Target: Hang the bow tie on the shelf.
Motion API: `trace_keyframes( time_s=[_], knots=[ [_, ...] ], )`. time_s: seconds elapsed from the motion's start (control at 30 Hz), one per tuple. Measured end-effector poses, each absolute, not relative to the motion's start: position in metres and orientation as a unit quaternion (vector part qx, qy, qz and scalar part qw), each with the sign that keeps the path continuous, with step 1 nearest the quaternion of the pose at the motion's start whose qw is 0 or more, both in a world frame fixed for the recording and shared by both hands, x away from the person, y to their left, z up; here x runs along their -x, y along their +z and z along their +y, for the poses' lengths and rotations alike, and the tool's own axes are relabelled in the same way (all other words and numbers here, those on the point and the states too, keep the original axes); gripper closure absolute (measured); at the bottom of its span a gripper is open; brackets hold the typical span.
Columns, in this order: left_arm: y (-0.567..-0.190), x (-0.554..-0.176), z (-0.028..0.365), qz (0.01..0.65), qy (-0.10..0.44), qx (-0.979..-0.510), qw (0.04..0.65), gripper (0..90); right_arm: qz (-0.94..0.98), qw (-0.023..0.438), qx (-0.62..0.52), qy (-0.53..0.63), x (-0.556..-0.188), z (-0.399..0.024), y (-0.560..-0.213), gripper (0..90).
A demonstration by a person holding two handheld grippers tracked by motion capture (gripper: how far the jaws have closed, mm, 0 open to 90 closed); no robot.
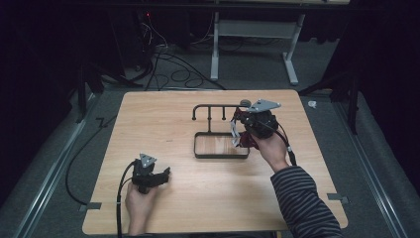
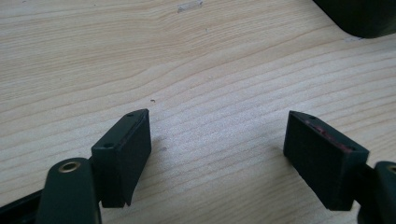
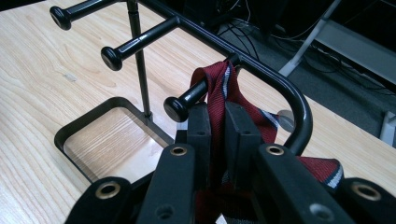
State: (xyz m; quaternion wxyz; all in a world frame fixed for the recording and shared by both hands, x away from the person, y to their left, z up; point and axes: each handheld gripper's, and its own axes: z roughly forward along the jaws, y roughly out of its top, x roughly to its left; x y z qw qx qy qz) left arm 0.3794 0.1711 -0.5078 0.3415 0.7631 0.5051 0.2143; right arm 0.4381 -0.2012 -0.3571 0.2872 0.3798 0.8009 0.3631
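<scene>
Lab or test studio; black curtains, cable tangle on grey carpet, lone wooden table.

Room dim; only the pale wooden table was lit, from overhead. High view soft and grainy. Near black jaws blurred in both gripper views.

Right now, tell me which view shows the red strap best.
The right gripper view: the red strap hangs over a peg of the black rack, pinched between the right gripper jaws. The high view shows a small red patch beside the hand; the left gripper view shows bare table.
</scene>
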Motion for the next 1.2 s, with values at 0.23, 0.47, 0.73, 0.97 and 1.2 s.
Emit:
trace_keyframes(
  time_s=[0.23, 0.47, 0.73, 0.97, 1.2],
  knots=[
    [-0.508, -0.379, 0.171, 0.505, 0.214, -0.763, 0.342, 23.8, 0.8, 0.288, -0.385, 0.359, -0.438, -0.201, -0.356, 82.8],
    [-0.508, -0.379, 0.171, 0.505, 0.214, -0.763, 0.341, 23.7, 0.799, 0.293, -0.389, 0.353, -0.437, -0.2, -0.355, 82.6],
    [-0.508, -0.379, 0.171, 0.505, 0.215, -0.763, 0.341, 23.8, 0.797, 0.297, -0.396, 0.346, -0.436, -0.198, -0.354, 81.9],
    [-0.508, -0.379, 0.171, 0.505, 0.214, -0.763, 0.341, 23.8, 0.792, 0.3, -0.408, 0.34, -0.436, -0.196, -0.353, 81.2],
    [-0.508, -0.379, 0.171, 0.505, 0.214, -0.763, 0.342, 23.8, 0.791, 0.325, -0.403, 0.325, -0.433, -0.191, -0.349, 81.9]
  ],
)
